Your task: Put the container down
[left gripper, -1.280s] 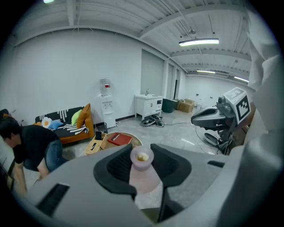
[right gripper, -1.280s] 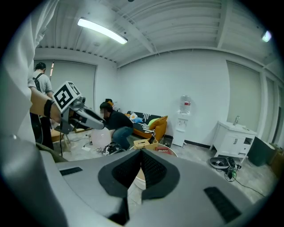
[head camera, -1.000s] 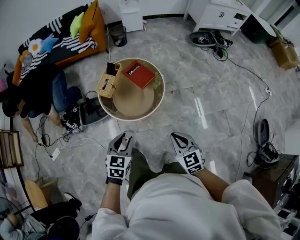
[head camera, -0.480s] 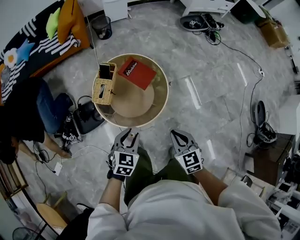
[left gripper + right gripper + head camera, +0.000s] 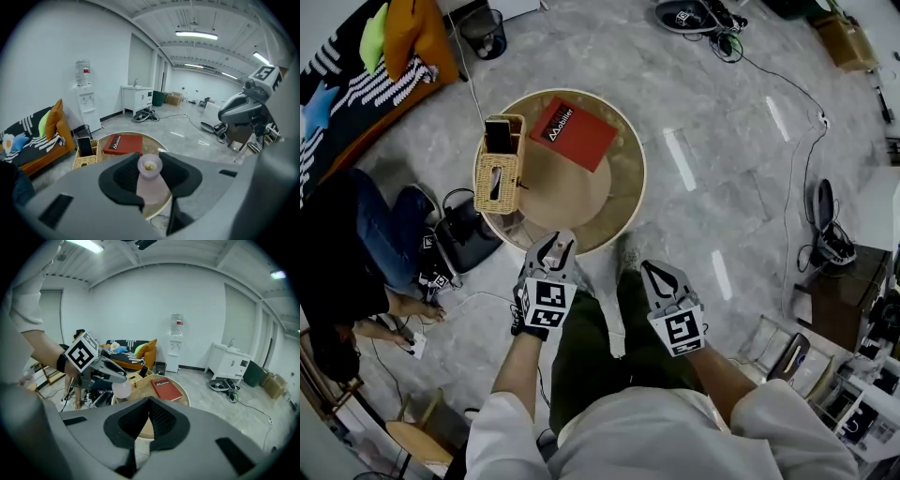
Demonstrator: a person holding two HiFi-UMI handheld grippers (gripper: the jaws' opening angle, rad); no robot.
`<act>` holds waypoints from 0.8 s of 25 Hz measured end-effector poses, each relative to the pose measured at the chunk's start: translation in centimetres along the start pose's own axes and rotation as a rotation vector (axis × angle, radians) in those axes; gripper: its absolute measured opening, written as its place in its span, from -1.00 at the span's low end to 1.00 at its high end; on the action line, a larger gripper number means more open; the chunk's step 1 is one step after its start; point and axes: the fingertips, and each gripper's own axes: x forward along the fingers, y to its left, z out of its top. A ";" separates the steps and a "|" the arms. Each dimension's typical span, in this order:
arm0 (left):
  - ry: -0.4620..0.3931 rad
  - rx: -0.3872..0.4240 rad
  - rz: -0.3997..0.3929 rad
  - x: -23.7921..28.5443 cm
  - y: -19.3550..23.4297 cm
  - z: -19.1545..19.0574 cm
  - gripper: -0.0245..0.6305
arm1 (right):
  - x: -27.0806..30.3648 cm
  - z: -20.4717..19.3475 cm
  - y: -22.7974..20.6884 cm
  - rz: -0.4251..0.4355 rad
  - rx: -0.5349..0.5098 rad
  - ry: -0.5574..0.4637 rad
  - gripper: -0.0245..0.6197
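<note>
Bright, even indoor light falls from ceiling strip lights [image 5: 196,34] high above the fingers [image 5: 122,176] of the left gripper [image 5: 150,160], and the tubes flare white. In the head view the polished floor [image 5: 741,187] ahead of the fingertips carries pale streaks of glare. Both gripper views bend strongly and go black at the corners. The container [image 5: 152,187] between the fingers looks soft, and shadows are faint

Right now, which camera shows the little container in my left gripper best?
The left gripper view. The container sits between the left gripper's jaws, its round top and pale body plain. The right gripper view shows it only small, as a pale blob from the side; the head view mostly hides it within the jaws.
</note>
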 end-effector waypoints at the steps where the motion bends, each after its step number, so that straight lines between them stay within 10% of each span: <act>1: 0.001 0.001 0.003 0.9 0.5 -0.2 -0.52 | 0.7 -0.4 -0.2 0.001 0.006 0.004 -0.85; 20: 0.052 -0.029 0.078 16.5 8.5 -5.5 -0.52 | 13.1 -6.6 -5.2 0.085 0.042 0.075 -0.85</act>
